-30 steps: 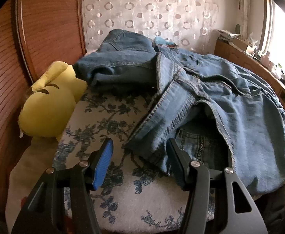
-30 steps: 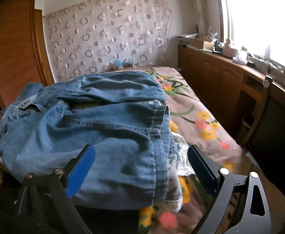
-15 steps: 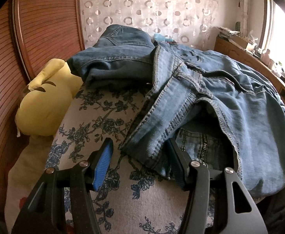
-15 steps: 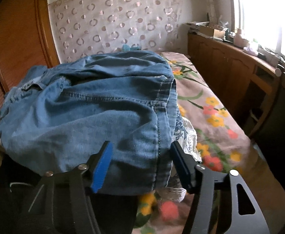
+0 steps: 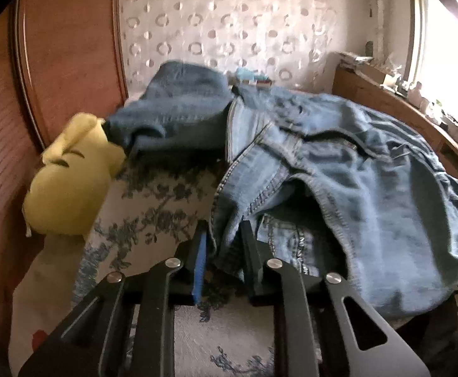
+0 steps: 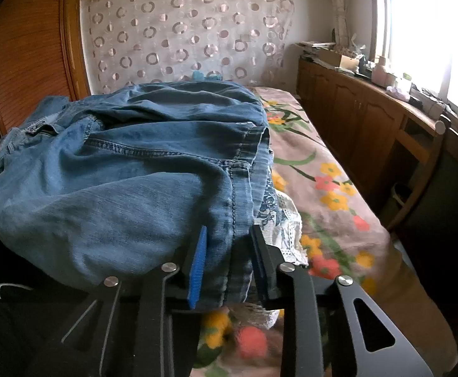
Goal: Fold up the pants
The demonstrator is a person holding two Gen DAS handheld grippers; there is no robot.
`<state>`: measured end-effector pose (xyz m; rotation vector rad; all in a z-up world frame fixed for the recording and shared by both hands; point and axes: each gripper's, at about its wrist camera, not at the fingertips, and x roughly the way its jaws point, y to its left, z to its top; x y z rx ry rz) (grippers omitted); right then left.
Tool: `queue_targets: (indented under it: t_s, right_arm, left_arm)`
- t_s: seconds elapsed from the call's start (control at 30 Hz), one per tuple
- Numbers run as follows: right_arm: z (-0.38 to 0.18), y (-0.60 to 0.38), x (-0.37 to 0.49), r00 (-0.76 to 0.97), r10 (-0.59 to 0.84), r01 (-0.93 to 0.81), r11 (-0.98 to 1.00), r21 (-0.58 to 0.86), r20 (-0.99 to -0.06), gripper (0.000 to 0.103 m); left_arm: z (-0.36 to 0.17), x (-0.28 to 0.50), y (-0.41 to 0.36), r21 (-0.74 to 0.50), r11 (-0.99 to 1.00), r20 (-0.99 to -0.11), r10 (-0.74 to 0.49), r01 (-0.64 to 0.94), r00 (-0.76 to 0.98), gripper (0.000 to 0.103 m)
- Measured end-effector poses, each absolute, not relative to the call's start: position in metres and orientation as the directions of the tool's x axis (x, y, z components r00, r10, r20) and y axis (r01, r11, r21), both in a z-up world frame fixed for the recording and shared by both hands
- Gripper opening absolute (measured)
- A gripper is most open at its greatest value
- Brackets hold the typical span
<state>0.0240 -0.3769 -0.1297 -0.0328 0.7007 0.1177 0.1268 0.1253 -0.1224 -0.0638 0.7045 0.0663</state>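
Jeans point(image 5: 338, 169) lie rumpled on a floral bed, a yellow plush toy point(image 5: 68, 182) at nine o'clock. Wide apart a second ago, both grippers now close: left gripper point(image 5: 222, 245) on the waistband edge, right gripper point(image 6: 229, 251) on a hem, readying the first fold.

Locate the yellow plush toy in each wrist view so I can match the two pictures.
Left wrist: yellow plush toy at left, beside the darker folded jeans, against the wooden panel.
Right wrist: not in it.
Shared landmark: the circle-patterned curtain behind the light blue jeans.
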Motion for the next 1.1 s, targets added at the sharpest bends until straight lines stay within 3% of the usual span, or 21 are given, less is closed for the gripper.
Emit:
queue_targets:
  t_s: [0.23,0.77,1.1]
  right_arm:
    - [-0.120,-0.370,0.029,0.761,0.100,-0.138,0.990,-0.009,-0.641,0.010]
    - [-0.042,-0.343,0.103,0.860,0.154,-0.224,0.970,-0.089,-0.487,0.009]
    - [-0.075,-0.309,0.195,0.773,0.268,-0.371,0.926,-0.068,-0.575,0.009]
  left_arm:
    - [-0.092,0.116,0.119,-0.048,0.998,-0.599,0.001,-0.037,0.800,0.018]
    - [-0.022,0.158,0.096,0.021,0.999,-0.495,-0.025,0.041,0.869,0.016]
    - [-0.029,0.195,0.082,0.049,0.996,-0.528,-0.043,0.081,0.848,0.016]
